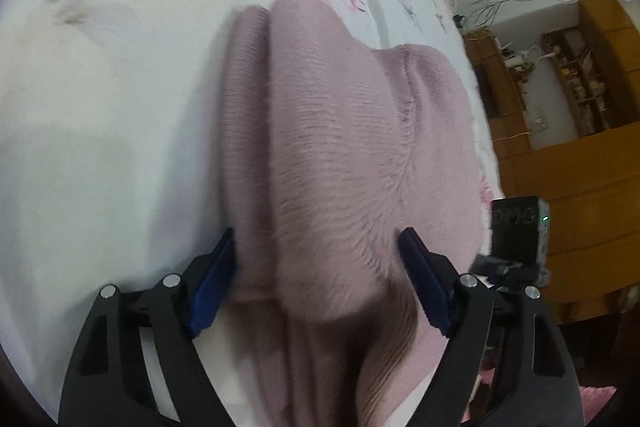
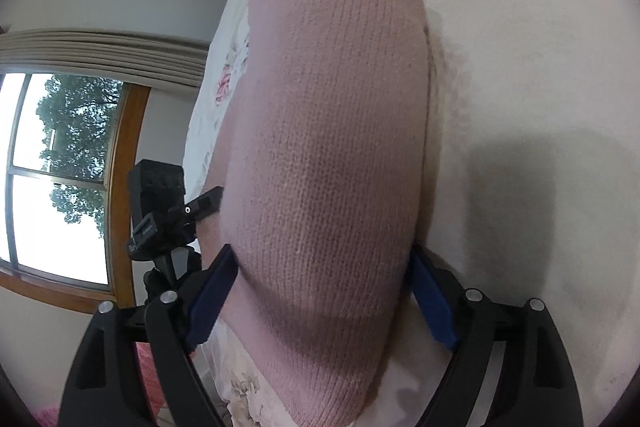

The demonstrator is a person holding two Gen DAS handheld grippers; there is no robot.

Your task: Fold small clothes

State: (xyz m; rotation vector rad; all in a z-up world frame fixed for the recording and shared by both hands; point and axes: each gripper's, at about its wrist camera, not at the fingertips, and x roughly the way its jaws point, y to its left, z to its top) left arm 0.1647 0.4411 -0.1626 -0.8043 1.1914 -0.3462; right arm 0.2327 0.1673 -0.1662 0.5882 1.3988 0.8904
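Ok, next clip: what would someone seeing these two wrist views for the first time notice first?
The pink knit garment fills the middle of both views, lying on a white floral bedsheet. Each gripper's blue-padded jaws stand apart on either side of it: the left gripper over a bunched, ridged part, the right gripper over a smooth rounded fold. A bright window with trees outside shows at the left of the right wrist view.
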